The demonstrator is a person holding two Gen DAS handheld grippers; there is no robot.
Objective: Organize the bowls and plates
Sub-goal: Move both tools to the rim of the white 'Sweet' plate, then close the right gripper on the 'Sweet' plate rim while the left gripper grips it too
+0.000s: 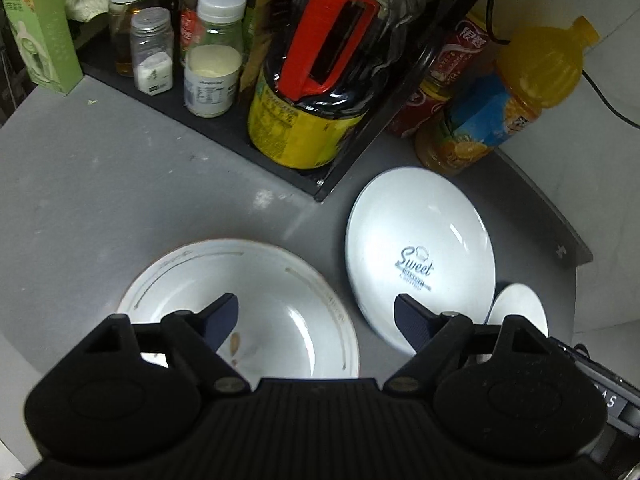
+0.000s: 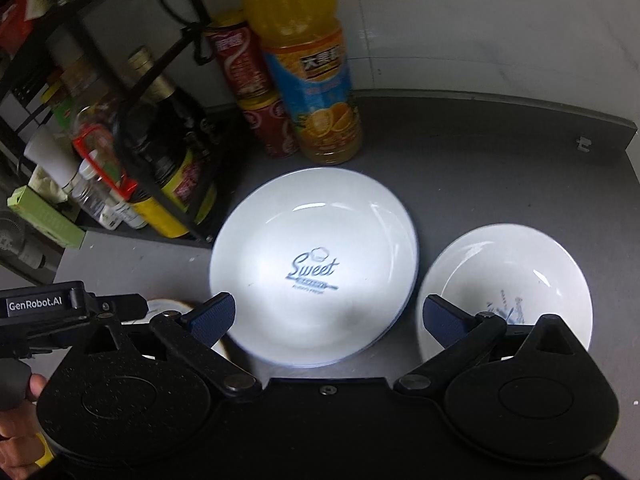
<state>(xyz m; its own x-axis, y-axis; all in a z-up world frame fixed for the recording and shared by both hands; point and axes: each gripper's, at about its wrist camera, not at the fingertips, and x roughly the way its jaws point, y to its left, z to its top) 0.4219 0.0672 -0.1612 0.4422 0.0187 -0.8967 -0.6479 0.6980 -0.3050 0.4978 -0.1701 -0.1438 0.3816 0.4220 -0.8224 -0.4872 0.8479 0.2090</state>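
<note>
Three white dishes lie on the grey counter (image 1: 120,184). A brown-rimmed bowl (image 1: 256,288) with a few crumbs lies under my left gripper (image 1: 316,316), which is open and holds nothing. One of its fingers hangs over the bowl, the other over the near edge of the "Sweet" plate (image 1: 420,240). A small bowl (image 1: 520,304) peeks out at the right. In the right wrist view my right gripper (image 2: 328,316) is open above the near part of the "Sweet" plate (image 2: 312,240). A bowl with a blue drawing (image 2: 516,268) lies to its right.
A black rack (image 1: 224,128) of bottles and jars, including a large oil jug (image 1: 320,80), stands behind the dishes. An orange juice bottle (image 2: 308,64) and red cans (image 2: 248,76) stand by the wall. The counter's edge (image 2: 624,136) runs at right. A hand (image 2: 16,432) shows at lower left.
</note>
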